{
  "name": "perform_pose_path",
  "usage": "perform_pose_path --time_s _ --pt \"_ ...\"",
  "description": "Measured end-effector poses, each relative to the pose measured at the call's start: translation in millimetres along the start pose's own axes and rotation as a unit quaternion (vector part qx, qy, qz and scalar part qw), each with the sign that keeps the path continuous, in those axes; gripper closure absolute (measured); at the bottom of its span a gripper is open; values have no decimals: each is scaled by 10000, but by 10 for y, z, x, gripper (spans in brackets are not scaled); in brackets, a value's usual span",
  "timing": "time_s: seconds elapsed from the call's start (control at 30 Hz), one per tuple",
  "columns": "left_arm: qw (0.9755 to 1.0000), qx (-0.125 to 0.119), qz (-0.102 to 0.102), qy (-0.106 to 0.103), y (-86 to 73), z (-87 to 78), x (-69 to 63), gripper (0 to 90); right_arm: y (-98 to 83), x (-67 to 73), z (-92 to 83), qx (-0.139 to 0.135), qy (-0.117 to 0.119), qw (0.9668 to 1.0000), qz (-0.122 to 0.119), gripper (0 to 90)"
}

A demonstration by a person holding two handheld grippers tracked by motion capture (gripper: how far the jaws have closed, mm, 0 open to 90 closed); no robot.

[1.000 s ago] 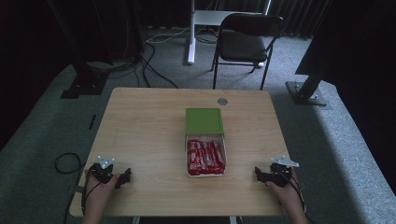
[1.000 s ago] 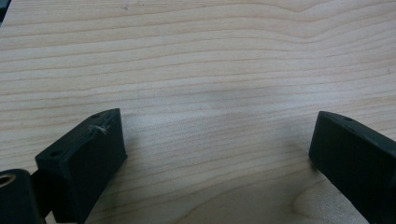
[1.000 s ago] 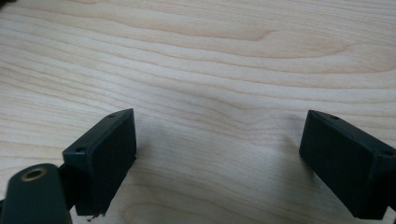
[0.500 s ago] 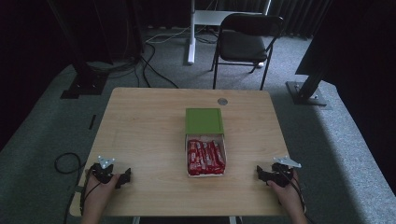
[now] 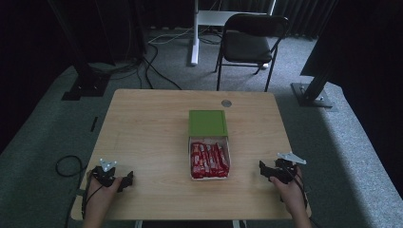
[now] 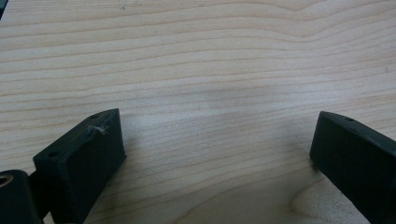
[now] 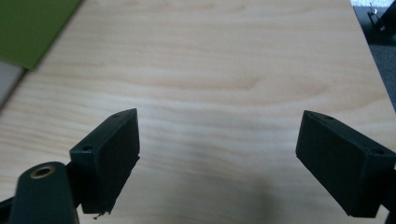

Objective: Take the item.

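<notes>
In the box, red packets — print seemingly unreadable.

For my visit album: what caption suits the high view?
Two hand-held open claws, left claw and right claw, rest either side of an open box of red packets.

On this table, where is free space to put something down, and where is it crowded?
Bare wood lies between the left gripper and the open box of red packets, and between that box and the right gripper. The far-left part of the table beside the green lid is free too. The middle strip, lid and box, is crowded.
</notes>
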State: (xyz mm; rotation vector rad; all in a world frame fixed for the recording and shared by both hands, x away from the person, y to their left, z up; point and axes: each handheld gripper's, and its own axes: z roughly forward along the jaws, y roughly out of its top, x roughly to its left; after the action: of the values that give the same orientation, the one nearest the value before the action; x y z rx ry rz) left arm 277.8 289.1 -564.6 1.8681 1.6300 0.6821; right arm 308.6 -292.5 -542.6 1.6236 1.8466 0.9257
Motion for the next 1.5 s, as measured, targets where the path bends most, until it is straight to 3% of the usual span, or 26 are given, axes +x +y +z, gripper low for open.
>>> perform_pose_path --time_s 0.53,0.9,1.5 --pt "10000 -12 -1 9 -2 1 -2 36 354 263 -159 -363 220 9990 -109 143" --pt "10000 -4 -23 36 -4 -2 -7 36 560 506 -260 -539 500 9972 -158 155" --pt "10000 -1 -22 36 -3 -3 -7 36 768 908 -334 -702 842 9932 -394 155"
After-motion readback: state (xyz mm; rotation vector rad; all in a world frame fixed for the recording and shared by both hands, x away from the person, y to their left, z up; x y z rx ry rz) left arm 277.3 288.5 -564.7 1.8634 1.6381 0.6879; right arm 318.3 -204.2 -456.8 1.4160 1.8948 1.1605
